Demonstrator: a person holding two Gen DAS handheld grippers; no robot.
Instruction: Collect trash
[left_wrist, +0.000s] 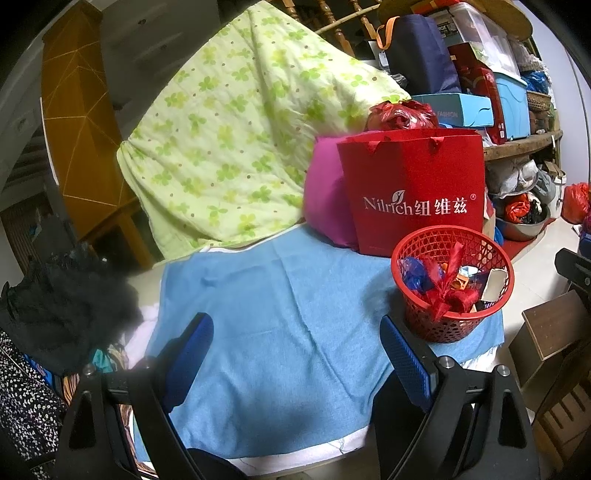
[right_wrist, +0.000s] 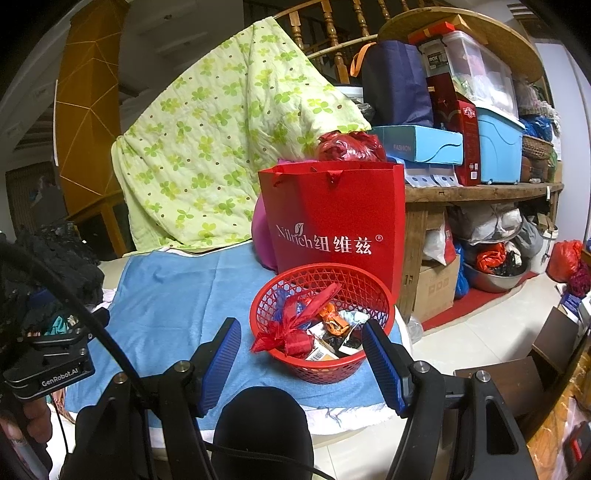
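Observation:
A red mesh basket (left_wrist: 452, 282) (right_wrist: 320, 325) stands on the blue cloth (left_wrist: 277, 314) (right_wrist: 177, 295) at the table's right side. It holds several pieces of trash: a red ribbon bow (right_wrist: 291, 332), wrappers and paper scraps. My left gripper (left_wrist: 295, 354) is open and empty over the cloth, with the basket just beyond its right finger. My right gripper (right_wrist: 301, 354) is open and empty, its jaws standing wide on either side of the basket's near rim. The left gripper's body (right_wrist: 55, 354) shows at the left of the right wrist view.
A red Nilrich paper bag (left_wrist: 413, 192) (right_wrist: 332, 218) stands right behind the basket, with a pink cushion (left_wrist: 325, 199) beside it. A green floral quilt (left_wrist: 236, 129) hangs behind. Black clothing (left_wrist: 62, 302) lies at left. Cluttered shelves (right_wrist: 480, 147) and a brown stool (left_wrist: 554, 325) are at right.

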